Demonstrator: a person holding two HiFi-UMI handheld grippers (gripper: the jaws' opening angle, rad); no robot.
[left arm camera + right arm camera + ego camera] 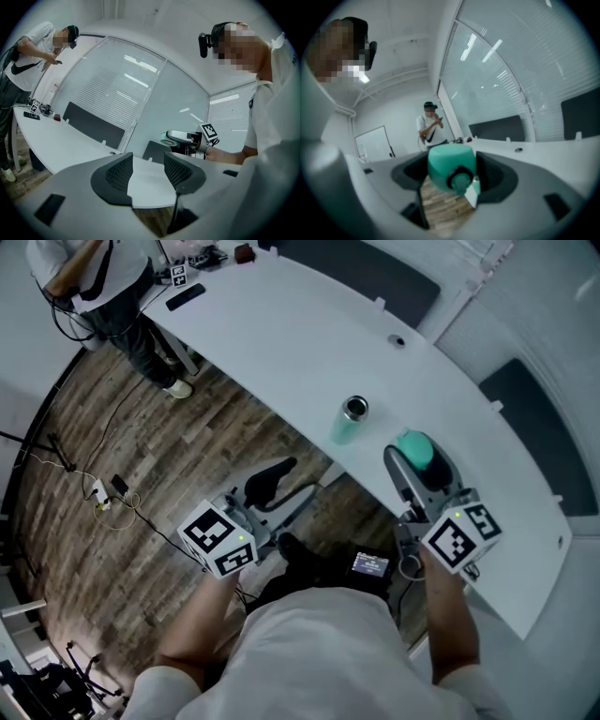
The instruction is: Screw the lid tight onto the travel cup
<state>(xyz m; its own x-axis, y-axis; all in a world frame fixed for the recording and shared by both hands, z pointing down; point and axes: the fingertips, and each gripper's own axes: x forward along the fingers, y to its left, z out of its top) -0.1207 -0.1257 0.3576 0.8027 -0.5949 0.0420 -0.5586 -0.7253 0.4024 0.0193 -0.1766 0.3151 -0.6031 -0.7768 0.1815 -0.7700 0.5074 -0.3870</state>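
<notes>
The travel cup (351, 420), pale teal with an open metal mouth, stands upright near the front edge of the white curved table (281, 343). The teal lid (415, 448) is clamped between the jaws of my right gripper (419, 457), just right of the cup and apart from it. In the right gripper view the lid (451, 169) fills the gap of the right gripper (451, 176). My left gripper (281, 486) hangs over the wooden floor in front of the table, open with nothing in it. In the left gripper view the left gripper (146, 171) points level at the table edge.
A person (94, 277) stands at the table's far left end beside a black remote (185, 297) and small items. Dark panels (375, 273) line the far side of the table. Cables and a plug strip (108, 491) lie on the wooden floor.
</notes>
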